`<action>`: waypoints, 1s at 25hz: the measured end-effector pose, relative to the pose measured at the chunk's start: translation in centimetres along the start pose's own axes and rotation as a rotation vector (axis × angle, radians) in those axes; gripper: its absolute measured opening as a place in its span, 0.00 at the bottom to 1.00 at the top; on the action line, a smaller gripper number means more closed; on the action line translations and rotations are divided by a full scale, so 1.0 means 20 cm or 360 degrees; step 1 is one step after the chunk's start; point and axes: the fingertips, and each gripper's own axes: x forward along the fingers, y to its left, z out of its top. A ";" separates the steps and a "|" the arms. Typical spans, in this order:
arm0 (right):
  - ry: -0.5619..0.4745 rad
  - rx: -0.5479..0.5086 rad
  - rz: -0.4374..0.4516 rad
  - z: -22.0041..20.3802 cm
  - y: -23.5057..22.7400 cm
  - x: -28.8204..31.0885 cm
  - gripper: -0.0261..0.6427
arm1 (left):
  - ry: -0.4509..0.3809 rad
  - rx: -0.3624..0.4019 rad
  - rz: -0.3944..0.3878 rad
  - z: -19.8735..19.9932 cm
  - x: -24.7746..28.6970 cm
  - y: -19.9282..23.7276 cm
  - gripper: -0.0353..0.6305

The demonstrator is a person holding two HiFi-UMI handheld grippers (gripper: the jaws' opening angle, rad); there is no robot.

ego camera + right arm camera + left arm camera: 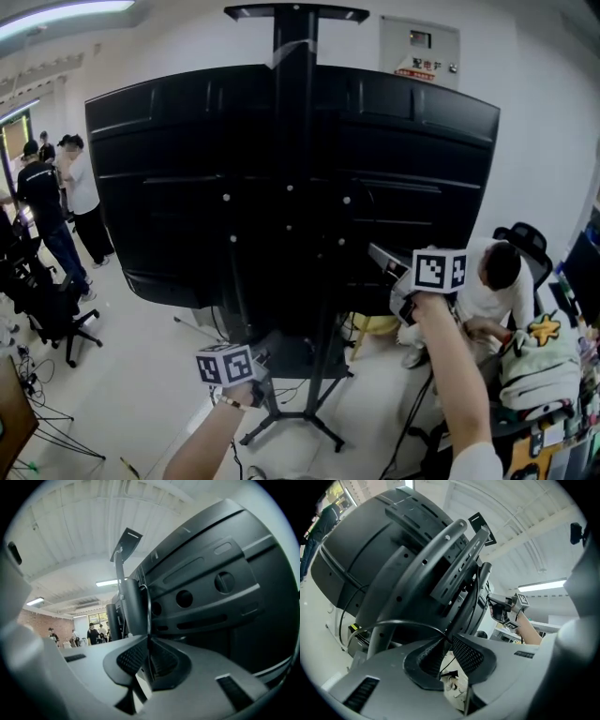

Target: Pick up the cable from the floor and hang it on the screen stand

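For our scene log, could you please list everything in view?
screen: one, black, centre
screen stand: one, black, column up the middle, legs on floor
cable: one, thin, black, through both claws
standing people: at least two, far left
seated person: one, white top, right
office chair: one, black, left
backpack: one, pale, lower right
wall box: one, grey, top right
left claw: one, grey, lower centre
right claw: one, grey, right of centre
forearms: two, bare, bottom

Colour check, screen stand area
Black: screen back (169, 169), stand (295, 37), cable (393, 621). Grey: left gripper (447, 641), right gripper (149, 644); pads (466, 656) black w/ mesh pattern; marker cubes (225, 364) white w/ black squares. White: floor (141, 356), wall (544, 94).
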 end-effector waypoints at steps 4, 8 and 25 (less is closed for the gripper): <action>-0.0077 -0.0074 -0.0075 0.03 -0.04 -0.07 0.26 | 0.0165 0.0033 0.0008 -0.21 0.03 -0.03 0.35; -0.0180 -0.0138 -0.0113 0.03 -0.01 -0.19 0.29 | 0.0252 -0.0059 0.0041 -0.47 -0.01 -0.03 0.36; 0.0069 0.0123 -0.0156 -1.42 0.47 -0.66 0.04 | 0.0089 0.0178 0.0341 -1.05 -0.70 -0.18 0.05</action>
